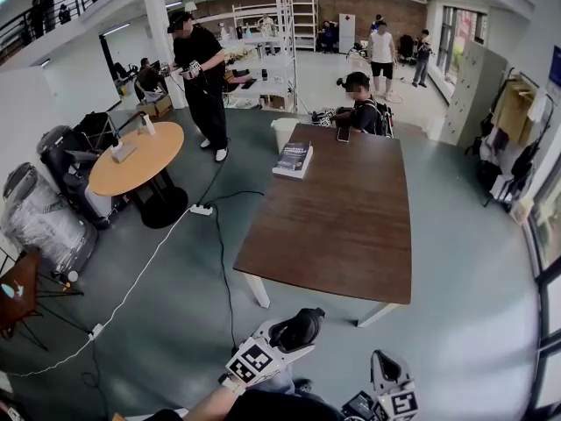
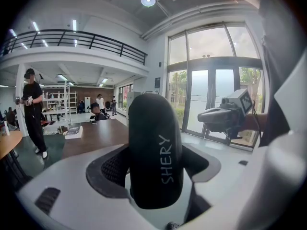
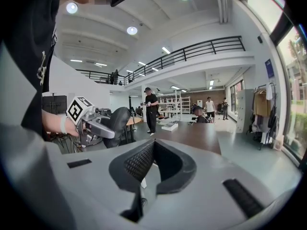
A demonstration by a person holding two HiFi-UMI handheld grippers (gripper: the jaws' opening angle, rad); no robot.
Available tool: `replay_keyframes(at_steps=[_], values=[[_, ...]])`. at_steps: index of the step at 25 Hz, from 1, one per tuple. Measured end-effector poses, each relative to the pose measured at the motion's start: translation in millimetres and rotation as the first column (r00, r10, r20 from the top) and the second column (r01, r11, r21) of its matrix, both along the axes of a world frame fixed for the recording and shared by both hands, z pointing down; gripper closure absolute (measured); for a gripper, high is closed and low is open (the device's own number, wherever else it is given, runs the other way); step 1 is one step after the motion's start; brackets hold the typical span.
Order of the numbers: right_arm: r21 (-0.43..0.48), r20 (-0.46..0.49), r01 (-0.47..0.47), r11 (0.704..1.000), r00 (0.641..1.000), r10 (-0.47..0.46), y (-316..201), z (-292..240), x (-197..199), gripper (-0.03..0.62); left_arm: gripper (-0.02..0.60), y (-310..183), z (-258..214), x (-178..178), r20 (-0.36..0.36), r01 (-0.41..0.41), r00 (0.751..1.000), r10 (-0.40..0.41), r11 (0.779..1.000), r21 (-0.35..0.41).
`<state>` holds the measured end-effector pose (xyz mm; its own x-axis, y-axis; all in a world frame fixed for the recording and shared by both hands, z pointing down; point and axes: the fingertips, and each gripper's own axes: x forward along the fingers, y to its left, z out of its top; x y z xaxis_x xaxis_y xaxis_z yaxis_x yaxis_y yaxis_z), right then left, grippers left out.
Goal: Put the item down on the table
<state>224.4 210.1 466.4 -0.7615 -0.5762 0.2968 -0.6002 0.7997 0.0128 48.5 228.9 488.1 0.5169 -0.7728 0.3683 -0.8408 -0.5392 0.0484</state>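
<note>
Pale word "SHERY" printed lengthwise on the black oblong item (image 2: 154, 147), nothing else legible

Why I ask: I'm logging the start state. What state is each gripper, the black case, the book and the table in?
left gripper: shut on the black case, in the air short of the brown table.
right gripper: shut, nothing between its jaws.
black case: clamped, not yet set down.
book: closed, lying flat at the brown table's far left corner.
brown table: standing, book on its far end.
</note>
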Motion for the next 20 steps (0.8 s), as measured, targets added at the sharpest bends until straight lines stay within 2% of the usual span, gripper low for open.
replay_keyframes(at_steps=[9,20], values=[[-0.008,-0.011,-0.005,1.000,1.000,0.005,-20,3,-5,0.609,0.249,-21,5,-2,-0.013,-0.009,1.000,0.008,1.000,-0.011],[-0.028,-0.016,-0.013,1.000,1.000,0.012,-63,6,-30,0.609,0.249,-62,8,-24,-0.019,-0.020,1.000,0.020,0.999,-0.030]])
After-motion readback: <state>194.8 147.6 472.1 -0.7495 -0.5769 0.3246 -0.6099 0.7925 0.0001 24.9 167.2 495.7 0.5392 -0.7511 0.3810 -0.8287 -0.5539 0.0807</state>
